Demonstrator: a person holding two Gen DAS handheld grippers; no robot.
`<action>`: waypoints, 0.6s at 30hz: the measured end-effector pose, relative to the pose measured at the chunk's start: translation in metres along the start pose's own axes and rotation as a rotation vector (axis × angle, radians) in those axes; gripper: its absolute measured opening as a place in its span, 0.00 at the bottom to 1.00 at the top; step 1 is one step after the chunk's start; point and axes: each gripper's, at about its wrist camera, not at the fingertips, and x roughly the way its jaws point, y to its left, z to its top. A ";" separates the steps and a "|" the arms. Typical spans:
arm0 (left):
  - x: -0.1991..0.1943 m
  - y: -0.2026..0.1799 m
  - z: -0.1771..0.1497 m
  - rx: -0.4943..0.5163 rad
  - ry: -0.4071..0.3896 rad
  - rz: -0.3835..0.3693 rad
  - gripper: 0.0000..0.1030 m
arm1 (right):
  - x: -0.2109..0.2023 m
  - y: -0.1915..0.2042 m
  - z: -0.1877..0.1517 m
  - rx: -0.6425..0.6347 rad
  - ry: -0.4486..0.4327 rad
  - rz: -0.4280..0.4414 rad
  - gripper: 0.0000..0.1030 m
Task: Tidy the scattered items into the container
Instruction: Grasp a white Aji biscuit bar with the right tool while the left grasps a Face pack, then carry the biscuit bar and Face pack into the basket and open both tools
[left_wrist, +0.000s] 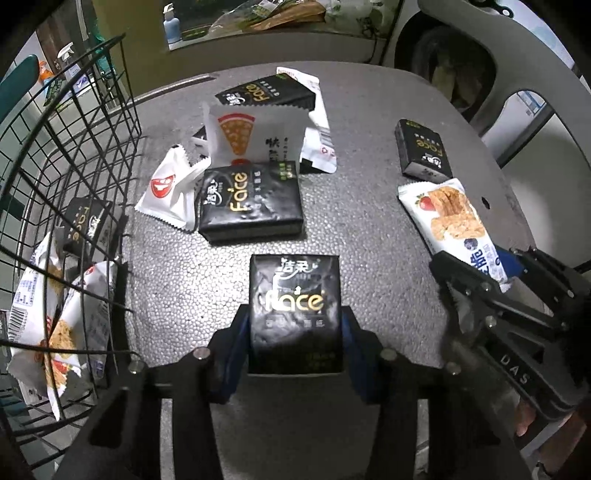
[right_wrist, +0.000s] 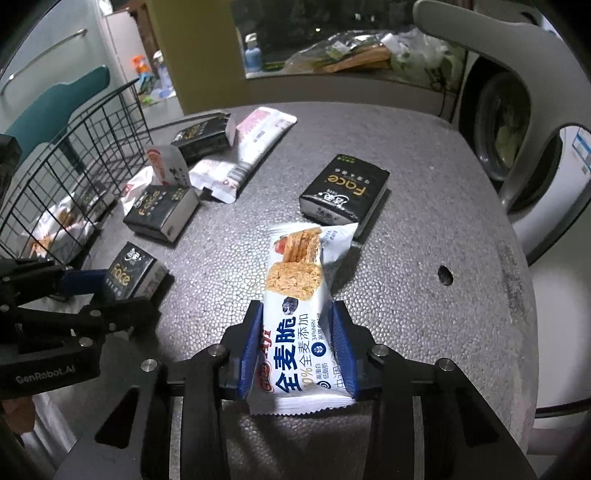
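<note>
While left gripper (left_wrist: 295, 325) clamps black tissue pack (left_wrist: 294, 310) at 6 o'clock, right gripper (right_wrist: 295, 347) pinches whole-wheat crisp bar (right_wrist: 295, 295); wire basket (left_wrist: 74, 147) at 9 o'clock on table (left_wrist: 369, 221).

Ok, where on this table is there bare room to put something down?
The right side of the table is bare, right of the lone tissue pack and the snack bar. The middle strip between that pack and the pile is free. It's crowded beside the wire basket.
</note>
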 end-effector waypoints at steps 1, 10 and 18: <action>-0.003 0.000 0.000 -0.002 -0.003 -0.002 0.51 | -0.001 0.000 0.000 0.004 -0.003 0.002 0.36; -0.068 -0.003 0.000 0.004 -0.098 -0.061 0.51 | -0.056 0.019 0.015 0.011 -0.105 0.035 0.36; -0.175 0.054 0.000 -0.091 -0.235 -0.029 0.50 | -0.124 0.095 0.058 -0.070 -0.225 0.183 0.36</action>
